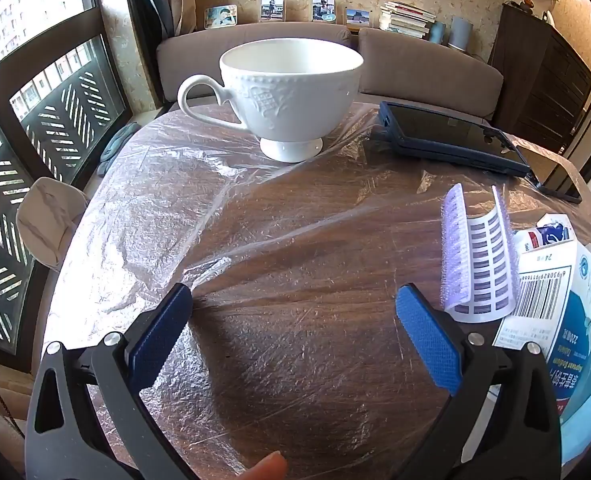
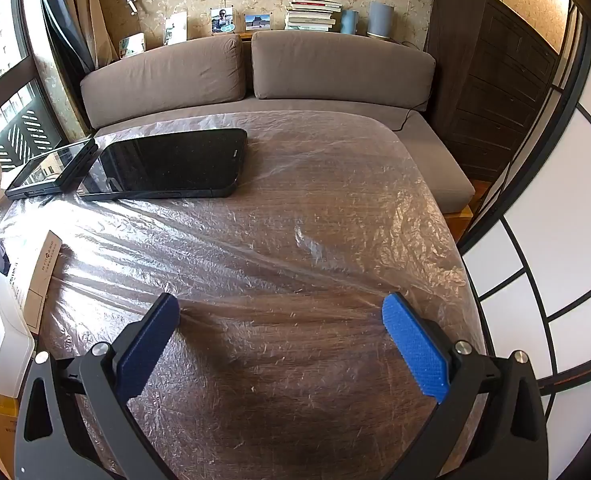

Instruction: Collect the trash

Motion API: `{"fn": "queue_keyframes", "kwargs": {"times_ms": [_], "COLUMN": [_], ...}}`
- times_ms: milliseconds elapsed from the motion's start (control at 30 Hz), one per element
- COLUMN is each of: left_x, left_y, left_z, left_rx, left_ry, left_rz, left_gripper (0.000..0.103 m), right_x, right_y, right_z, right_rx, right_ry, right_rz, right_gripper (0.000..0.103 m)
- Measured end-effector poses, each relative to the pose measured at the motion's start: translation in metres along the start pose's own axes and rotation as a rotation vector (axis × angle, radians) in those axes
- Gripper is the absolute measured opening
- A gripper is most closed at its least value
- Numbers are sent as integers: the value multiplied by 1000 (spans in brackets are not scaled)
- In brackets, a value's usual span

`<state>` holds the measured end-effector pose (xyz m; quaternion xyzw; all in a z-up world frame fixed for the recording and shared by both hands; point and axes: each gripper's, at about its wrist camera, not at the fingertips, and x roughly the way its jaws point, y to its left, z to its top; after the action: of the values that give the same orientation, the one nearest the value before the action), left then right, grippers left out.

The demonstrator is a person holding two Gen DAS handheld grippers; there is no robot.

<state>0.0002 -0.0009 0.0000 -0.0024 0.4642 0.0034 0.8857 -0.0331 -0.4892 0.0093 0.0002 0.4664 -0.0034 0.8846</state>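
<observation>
**Currently: both hand-held grippers spread wide above the tabletop, nothing held**

Currently the left hand-held gripper is hovering with its blue pads spread wide and nothing lying between them; only the film-covered wooden tabletop is showing in the gap. A fingertip is showing at the bottom edge of the left view. The right hand-held gripper is likewise standing fully spread over bare film, gripping nothing.

Trash is lying to the right of the left gripper: a curled purple blister strip is resting just beside the right pad, touching a flattened medicine carton. A white teacup is standing upright at the far side. A dark tablet and a phone are lying flat, side by side, near the grey sofa.
</observation>
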Motion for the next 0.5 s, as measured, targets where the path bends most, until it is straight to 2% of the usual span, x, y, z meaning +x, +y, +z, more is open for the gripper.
{"fn": "queue_keyframes", "kwargs": {"times_ms": [500], "left_x": [3], "left_y": [0], "left_z": [1], "left_rx": [-9], "left_ry": [0], "left_rz": [4], "left_gripper": [102], "right_x": [0], "right_y": [0], "right_z": [0], "right_rx": [0], "right_ry": [-1], "right_rz": [0], "right_gripper": [99]}}
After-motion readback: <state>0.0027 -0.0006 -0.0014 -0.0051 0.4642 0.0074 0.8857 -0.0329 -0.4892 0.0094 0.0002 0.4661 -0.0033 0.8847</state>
